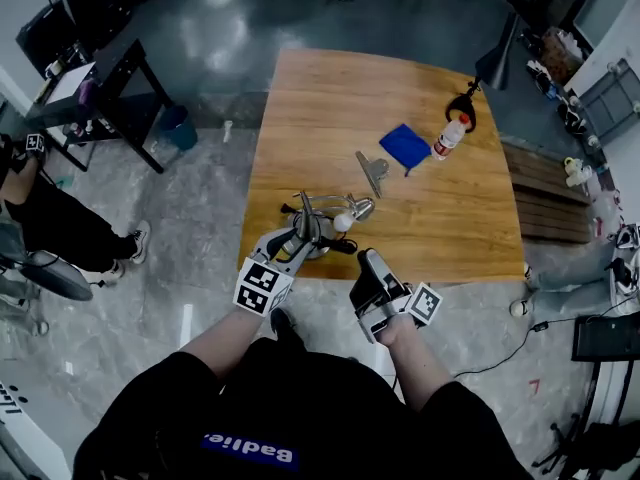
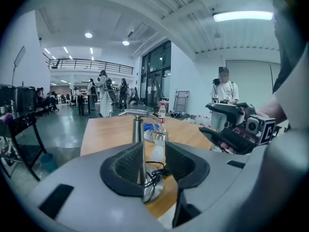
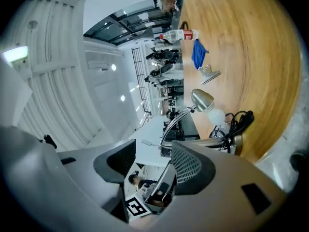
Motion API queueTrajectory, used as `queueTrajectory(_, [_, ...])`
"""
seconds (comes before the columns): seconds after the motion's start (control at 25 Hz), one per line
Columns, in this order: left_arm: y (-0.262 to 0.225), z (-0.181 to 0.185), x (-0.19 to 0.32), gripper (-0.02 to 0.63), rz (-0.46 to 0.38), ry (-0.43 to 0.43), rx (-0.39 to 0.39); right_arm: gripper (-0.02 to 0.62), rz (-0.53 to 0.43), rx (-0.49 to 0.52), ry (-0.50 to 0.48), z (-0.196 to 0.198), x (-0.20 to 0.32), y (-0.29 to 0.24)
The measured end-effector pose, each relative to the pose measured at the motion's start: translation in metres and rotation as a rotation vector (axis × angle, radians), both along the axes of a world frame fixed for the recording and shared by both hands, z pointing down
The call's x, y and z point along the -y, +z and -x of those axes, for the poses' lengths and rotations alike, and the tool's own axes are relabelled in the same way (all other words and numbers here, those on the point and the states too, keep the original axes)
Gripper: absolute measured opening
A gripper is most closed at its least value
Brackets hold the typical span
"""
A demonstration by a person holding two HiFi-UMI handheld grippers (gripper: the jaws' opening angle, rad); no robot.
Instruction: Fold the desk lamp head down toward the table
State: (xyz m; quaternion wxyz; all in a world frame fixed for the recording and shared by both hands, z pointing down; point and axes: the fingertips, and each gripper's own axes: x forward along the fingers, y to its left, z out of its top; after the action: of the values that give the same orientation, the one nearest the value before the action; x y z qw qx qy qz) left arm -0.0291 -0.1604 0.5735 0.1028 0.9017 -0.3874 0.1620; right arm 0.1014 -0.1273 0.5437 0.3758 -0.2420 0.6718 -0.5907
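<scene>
A chrome desk lamp (image 1: 322, 230) stands at the near edge of the wooden table (image 1: 400, 78). Its head (image 1: 362, 208) is bent low, with the white bulb (image 1: 343, 223) close to the tabletop. My left gripper (image 1: 303, 232) is at the lamp's upright post. In the left gripper view that post (image 2: 138, 139) rises in the gap of the left gripper (image 2: 154, 164), near the left pad, and the jaws stand wide. My right gripper (image 1: 372, 266) hangs off the table's near edge, right of the lamp. It is open and holds nothing (image 3: 153, 166); the lamp head (image 3: 203, 99) shows beyond it.
Farther back on the table lie a metal clip (image 1: 372, 171), a blue cloth (image 1: 405, 145) and a plastic bottle (image 1: 450, 136) on its side. A black lamp shade (image 1: 497, 63) hangs over the far right corner. A person (image 2: 223, 88) stands beyond the table.
</scene>
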Motion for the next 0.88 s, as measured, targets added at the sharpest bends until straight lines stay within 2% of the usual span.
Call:
queueTrajectory(0.16, [-0.025,-0.027,-0.068,0.137,-0.029,-0.061,-0.029,0.215,-0.11,-0.077,-0.101,-0.015,-0.049,-0.03])
queueTrajectory(0.32, [-0.06,-0.077,-0.147,0.137,-0.031,0.008,-0.07,0.215,-0.215,-0.189,-0.171,-0.027,-0.102,-0.066])
queueTrajectory(0.44, [-0.094,-0.097,-0.19,0.137,-0.043,0.048,-0.168,0.215,-0.366,-0.328,-0.201,-0.024,-0.138,-0.096])
queueTrajectory(0.52, [-0.114,-0.099,-0.209,0.136,-0.036,0.057,-0.25,0.215,-0.48,-0.438,-0.205,-0.017,-0.158,-0.115])
queueTrajectory(0.6, [-0.129,-0.096,-0.225,0.135,-0.04,0.079,-0.285,0.213,-0.59,-0.565,-0.185,-0.011,-0.176,-0.132])
queueTrajectory(0.68, [-0.144,-0.09,-0.236,0.135,-0.063,0.105,-0.286,0.179,-0.694,-0.701,-0.159,-0.006,-0.192,-0.144])
queueTrajectory(0.8, [-0.161,-0.08,-0.247,0.123,-0.11,0.117,-0.283,0.075,-0.84,-0.923,-0.132,0.004,-0.208,-0.152])
queueTrajectory(0.88, [-0.167,-0.075,-0.256,0.104,-0.125,0.123,-0.282,0.024,-0.903,-1.032,-0.118,0.011,-0.218,-0.153])
